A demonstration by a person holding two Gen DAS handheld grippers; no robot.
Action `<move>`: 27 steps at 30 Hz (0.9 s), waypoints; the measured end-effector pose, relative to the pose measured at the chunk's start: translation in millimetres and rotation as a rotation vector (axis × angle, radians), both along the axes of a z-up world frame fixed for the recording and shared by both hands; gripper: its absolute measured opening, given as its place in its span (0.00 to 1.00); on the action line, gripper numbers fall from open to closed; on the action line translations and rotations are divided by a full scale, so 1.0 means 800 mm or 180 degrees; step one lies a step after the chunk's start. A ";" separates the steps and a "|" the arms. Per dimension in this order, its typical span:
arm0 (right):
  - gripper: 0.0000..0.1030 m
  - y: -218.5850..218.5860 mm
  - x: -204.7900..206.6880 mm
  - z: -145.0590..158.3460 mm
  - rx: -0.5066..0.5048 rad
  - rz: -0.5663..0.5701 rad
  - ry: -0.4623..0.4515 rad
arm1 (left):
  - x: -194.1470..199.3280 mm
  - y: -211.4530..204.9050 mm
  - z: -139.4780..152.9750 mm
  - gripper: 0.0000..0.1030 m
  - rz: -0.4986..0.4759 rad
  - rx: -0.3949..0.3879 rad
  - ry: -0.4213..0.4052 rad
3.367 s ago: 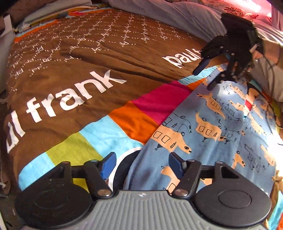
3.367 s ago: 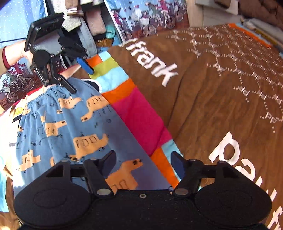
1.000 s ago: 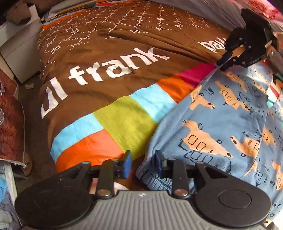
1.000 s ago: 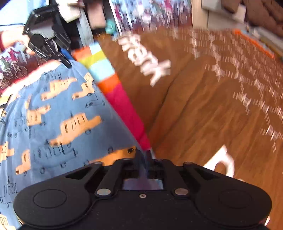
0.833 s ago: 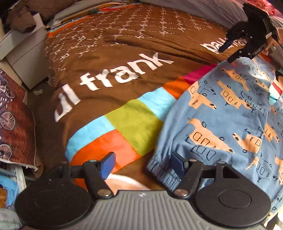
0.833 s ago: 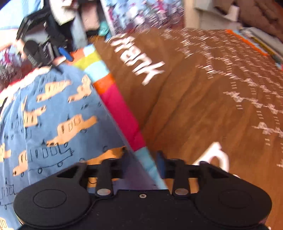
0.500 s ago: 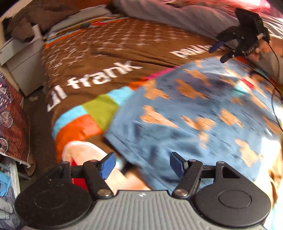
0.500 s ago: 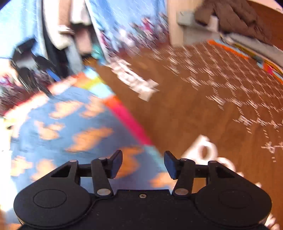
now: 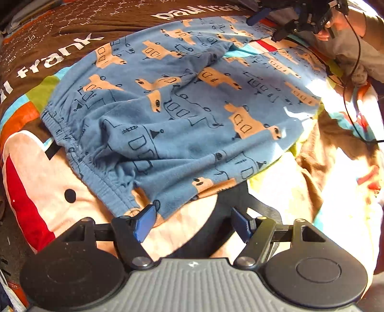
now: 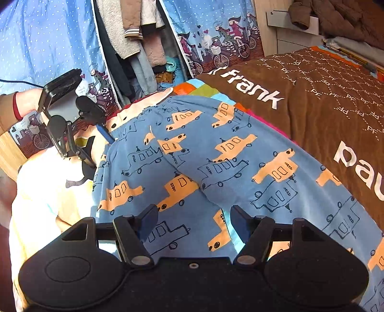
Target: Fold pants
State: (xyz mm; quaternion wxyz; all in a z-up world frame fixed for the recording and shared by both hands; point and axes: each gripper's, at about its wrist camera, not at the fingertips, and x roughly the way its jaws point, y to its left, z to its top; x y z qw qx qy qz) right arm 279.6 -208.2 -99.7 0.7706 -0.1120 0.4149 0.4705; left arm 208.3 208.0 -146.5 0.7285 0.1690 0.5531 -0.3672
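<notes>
Blue fleece pants [image 9: 192, 103] with orange vehicle prints lie on the bed, folded in half lengthwise, the elastic waistband [image 9: 96, 172] toward my left gripper. My left gripper [image 9: 193, 222] is open and empty, just short of the waistband corner. My right gripper [image 10: 193, 222] is open and empty, hovering over the leg part of the pants [image 10: 216, 168]. Each gripper shows in the other's view: the right one [image 9: 271, 21] at the top, the left one [image 10: 98, 141] by the waistband.
The bed has a brown "paul frank" cover [image 10: 324, 100] with coloured blocks [image 9: 26, 105]. A black cable [image 9: 352, 79] trails at the right. Curtains and hanging clothes [image 10: 139, 36] stand beyond the bed's foot, a drawer unit [image 10: 288, 31] at the back right.
Both grippers were shut on the pants' edge a second ago, then opened and let go. The pants now lie folded over on themselves. Both grippers have drawn back over the fabric.
</notes>
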 end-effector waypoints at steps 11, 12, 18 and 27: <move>0.75 0.020 0.160 -0.020 -0.0412 0.0025 -0.0343 | 0.192 -0.004 0.057 0.90 0.0682 -0.0363 -0.0767; 0.75 0.021 0.180 -0.027 -0.0441 0.0020 -0.0297 | 0.215 -0.010 0.051 0.90 0.0701 -0.0316 -0.0745; 0.57 0.021 0.244 -0.058 -0.0507 0.0230 -0.0179 | 0.278 -0.032 0.014 0.83 0.0398 -0.0247 -0.0553; 0.41 0.005 0.256 -0.092 -0.0700 0.0344 -0.0019 | 0.305 -0.025 -0.019 0.65 0.0367 -0.0229 -0.0326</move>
